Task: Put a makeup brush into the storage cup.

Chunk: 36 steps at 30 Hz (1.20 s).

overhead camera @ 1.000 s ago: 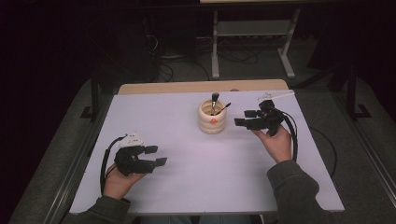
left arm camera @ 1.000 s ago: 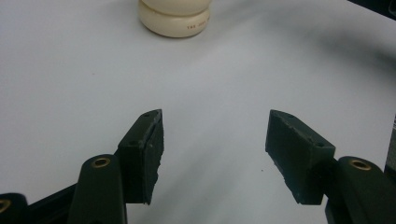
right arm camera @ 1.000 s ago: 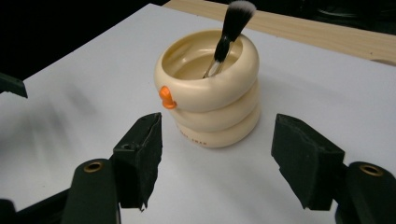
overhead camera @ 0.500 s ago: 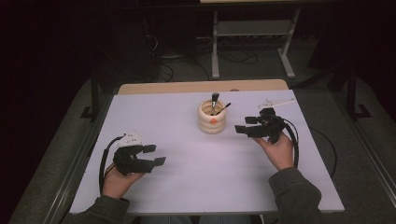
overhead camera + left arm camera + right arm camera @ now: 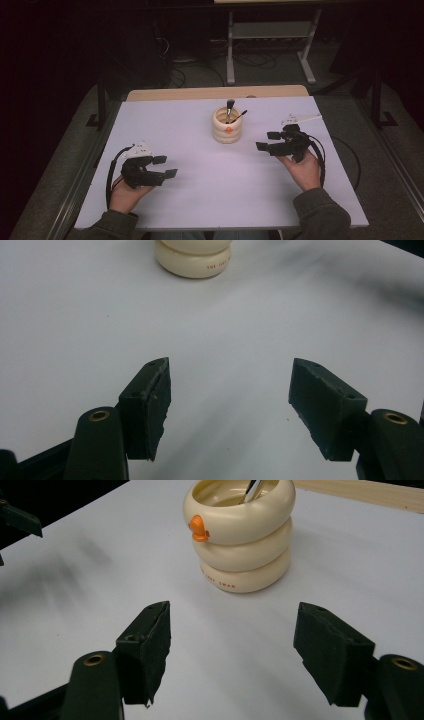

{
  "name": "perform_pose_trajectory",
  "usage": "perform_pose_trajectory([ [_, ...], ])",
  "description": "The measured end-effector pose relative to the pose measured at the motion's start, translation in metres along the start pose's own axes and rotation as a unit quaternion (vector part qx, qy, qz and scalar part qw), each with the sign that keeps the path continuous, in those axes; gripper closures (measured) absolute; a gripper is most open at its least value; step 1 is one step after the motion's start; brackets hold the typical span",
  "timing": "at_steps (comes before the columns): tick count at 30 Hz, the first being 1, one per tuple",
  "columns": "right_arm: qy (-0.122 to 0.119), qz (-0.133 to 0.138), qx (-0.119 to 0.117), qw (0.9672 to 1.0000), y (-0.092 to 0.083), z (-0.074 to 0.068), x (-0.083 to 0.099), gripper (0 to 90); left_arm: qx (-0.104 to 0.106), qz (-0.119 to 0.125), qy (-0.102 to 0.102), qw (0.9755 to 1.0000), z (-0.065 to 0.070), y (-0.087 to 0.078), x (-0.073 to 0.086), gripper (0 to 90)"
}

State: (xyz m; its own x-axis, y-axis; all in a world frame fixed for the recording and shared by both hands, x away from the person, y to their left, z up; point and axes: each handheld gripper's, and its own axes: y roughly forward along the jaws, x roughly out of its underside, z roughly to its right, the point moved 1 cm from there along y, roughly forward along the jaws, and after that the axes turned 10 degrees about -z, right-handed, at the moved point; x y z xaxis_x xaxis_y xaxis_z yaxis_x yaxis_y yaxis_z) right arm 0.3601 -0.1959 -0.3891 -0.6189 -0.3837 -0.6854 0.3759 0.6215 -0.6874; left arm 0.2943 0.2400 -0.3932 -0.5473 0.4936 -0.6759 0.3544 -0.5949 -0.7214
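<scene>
A cream ringed holder (image 5: pixel 227 125) with a small orange mark stands at the middle of the white table (image 5: pixel 200 200), holding two dark-tipped brushes (image 5: pixel 230 107). My left gripper (image 5: pixel 166 167) rests low at the front left, open, nothing between its jaws; the holder's base (image 5: pixel 194 260) lies far ahead of it. My right gripper (image 5: pixel 268 140) is open to the right of the holder, a short gap away. In the right gripper view the holder (image 5: pixel 241 535) stands just beyond the empty gap (image 5: pixel 232 645) between the jaws, orange mark (image 5: pixel 198 528) facing left.
A wooden strip (image 5: pixel 215 93) runs along the table's far edge. Behind it stand a metal-legged stand (image 5: pixel 270 45) and floor cables. Cables trail from both grippers, the right one (image 5: pixel 350 160) hanging off the table's right side.
My right gripper has drawn back toward the front and slightly right, away from the holder. The left gripper has stayed put.
</scene>
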Motion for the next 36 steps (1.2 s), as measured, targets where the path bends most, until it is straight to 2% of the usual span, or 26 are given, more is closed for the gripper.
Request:
perform_pose_trajectory([
  [2,0.001,-0.001,-0.001,1.0000,-0.001,-0.001,0.002,29.3,-0.001,0.000,0.004,1.0000,0.000,-0.001,0.000,33.2],
  [14,-0.002,-0.003,-0.006,1.0000,-0.002,-0.009,0.018,28.4,0.003,-0.001,0.001,1.0000,0.002,0.001,0.002,32.1],
  [18,-0.001,-0.001,-0.003,1.0000,-0.001,-0.011,0.029,28.2,0.005,-0.004,0.008,0.9999,0.004,0.003,0.002,32.1],
  [22,0.002,-0.008,-0.001,1.0000,-0.001,-0.012,0.035,27.9,0.006,-0.002,0.002,1.0000,0.003,0.002,0.007,31.3],
  [26,0.004,-0.001,-0.002,1.0000,-0.003,-0.014,0.040,27.7,0.003,-0.005,-0.003,1.0000,0.002,0.000,0.012,30.8],
  [36,0.006,0.003,-0.006,1.0000,-0.008,-0.018,0.051,27.0,0.003,-0.008,0.001,1.0000,0.006,0.001,0.016,30.4],
])
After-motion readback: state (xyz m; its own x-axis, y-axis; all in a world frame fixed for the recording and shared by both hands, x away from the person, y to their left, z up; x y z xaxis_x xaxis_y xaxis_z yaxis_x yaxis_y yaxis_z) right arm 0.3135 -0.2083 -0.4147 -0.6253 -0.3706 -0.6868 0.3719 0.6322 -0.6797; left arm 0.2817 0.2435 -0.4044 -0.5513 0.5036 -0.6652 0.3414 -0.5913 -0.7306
